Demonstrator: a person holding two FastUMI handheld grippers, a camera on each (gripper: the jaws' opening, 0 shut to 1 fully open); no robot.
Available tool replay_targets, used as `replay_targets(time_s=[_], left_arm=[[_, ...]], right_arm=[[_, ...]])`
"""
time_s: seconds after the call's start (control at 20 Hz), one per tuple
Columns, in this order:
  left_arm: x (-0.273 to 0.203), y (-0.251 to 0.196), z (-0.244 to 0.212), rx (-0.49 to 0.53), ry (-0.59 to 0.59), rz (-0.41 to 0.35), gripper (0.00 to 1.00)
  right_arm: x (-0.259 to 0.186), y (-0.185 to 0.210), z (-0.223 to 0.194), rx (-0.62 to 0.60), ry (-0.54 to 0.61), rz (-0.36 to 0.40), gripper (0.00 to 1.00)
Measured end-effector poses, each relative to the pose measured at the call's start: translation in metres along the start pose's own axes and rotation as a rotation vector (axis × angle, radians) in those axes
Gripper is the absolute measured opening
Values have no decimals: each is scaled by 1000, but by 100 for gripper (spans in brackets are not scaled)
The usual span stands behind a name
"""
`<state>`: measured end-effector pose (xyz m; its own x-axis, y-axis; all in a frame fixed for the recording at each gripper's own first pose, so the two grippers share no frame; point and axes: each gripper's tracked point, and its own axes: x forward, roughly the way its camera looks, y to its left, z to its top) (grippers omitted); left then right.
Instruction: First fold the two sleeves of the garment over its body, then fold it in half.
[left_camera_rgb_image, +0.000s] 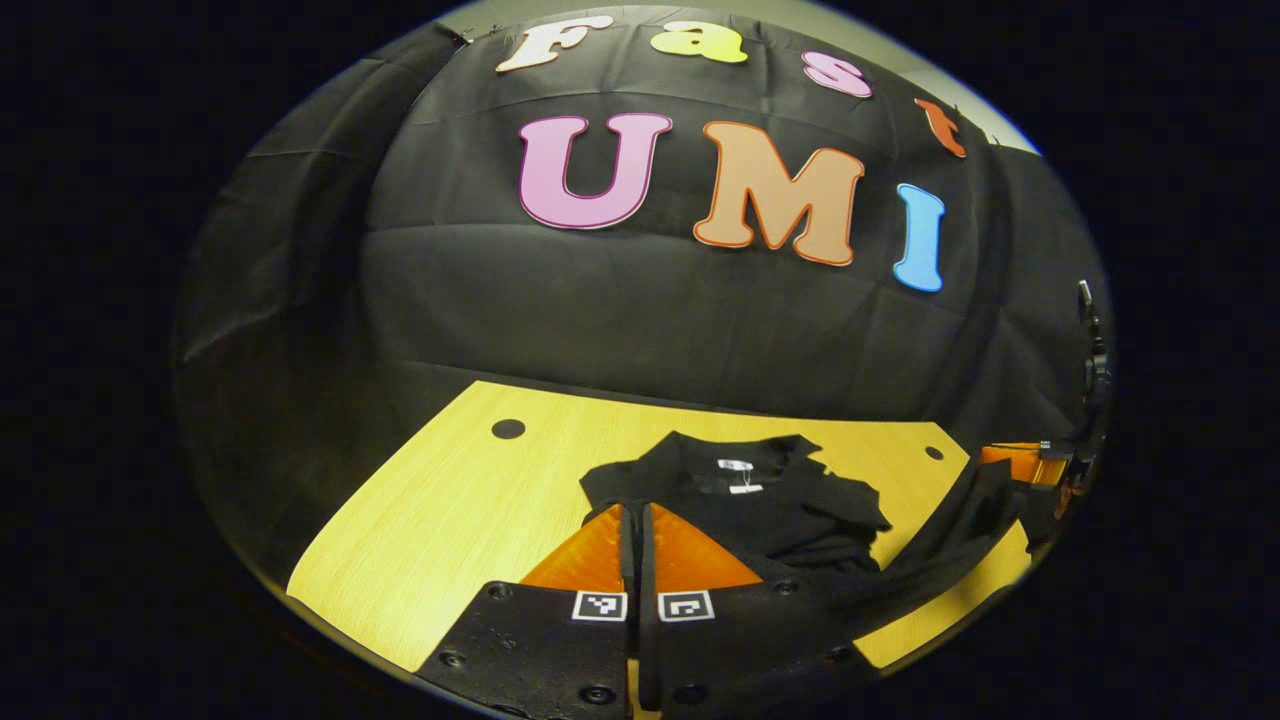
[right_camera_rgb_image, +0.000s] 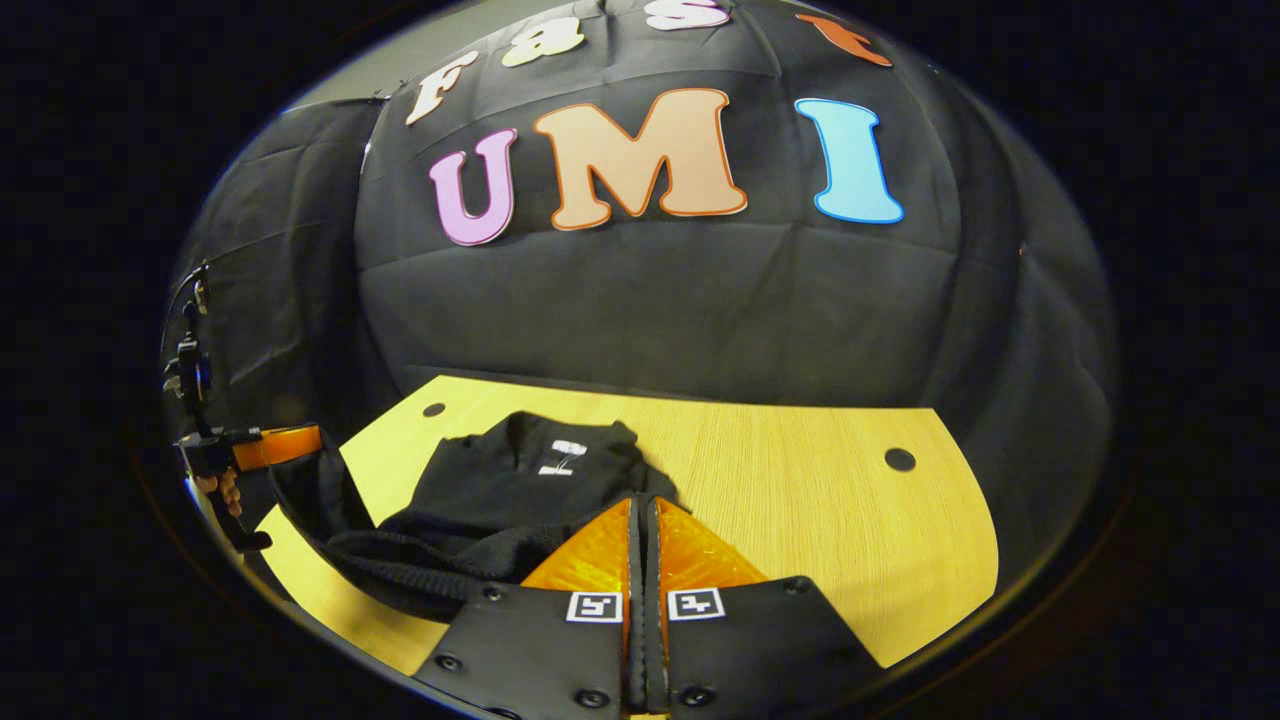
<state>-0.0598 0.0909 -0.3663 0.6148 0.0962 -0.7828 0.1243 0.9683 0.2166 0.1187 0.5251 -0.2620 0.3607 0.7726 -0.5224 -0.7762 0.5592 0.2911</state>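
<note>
Where cloth bunches, garment (left_camera_rgb_image: 760, 500) folds indistinct.

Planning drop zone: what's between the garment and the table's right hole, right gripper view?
Nothing: between garment and hole the table is bare, per right gripper view.
</note>
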Motion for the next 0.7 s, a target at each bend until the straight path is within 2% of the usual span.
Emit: replay_targets(time_s=[0.15,0.3,0.6,0.65,0.7], left_arm=[[44,13,20,-13,-35,53,0],[86,29,30,-23,-35,90,0],[154,43,-12,73,70,160,2],[156,44,-17,74,78,168,23],[157,47,-16,74,73,180,44]], right_arm=[[47,-18,23,24,-8,-20,2],[94,-29,29,58,18,-29,2],[167,-41,9,130,114,-29,2],[171,-40,6,149,128,-13,2],[171,-42,2,154,135,-11,7]])
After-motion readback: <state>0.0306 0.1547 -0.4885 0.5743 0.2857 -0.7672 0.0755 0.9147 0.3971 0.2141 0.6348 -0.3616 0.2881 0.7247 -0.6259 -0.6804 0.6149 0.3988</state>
